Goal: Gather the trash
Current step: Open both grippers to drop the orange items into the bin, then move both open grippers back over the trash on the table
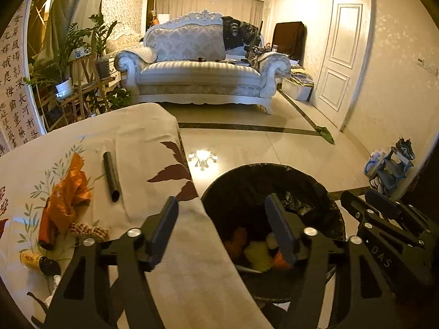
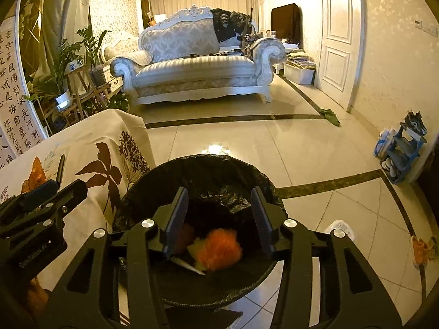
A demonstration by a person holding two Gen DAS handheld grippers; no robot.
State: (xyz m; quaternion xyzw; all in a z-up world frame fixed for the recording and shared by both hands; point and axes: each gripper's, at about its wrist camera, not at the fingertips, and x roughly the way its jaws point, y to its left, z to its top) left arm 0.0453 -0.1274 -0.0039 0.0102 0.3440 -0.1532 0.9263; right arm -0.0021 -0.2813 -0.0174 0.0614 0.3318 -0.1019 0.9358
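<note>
Bin (image 1: 274, 189) right of table (image 1: 153, 137), trash (image 2: 219, 244) inside

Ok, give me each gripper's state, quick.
Left gripper: open, nothing between its fingers.
Right gripper: open, empty, above the trash bin.

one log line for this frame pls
left claw: open, empty | right claw: open over bin | orange trash falling in

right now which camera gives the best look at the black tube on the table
The left wrist view. There the black tube lies in full length on the tablecloth, beside the orange wrapper, with its open end showing. The right wrist view catches only a thin upper stretch of it, its lower end hidden behind the left gripper.
</note>
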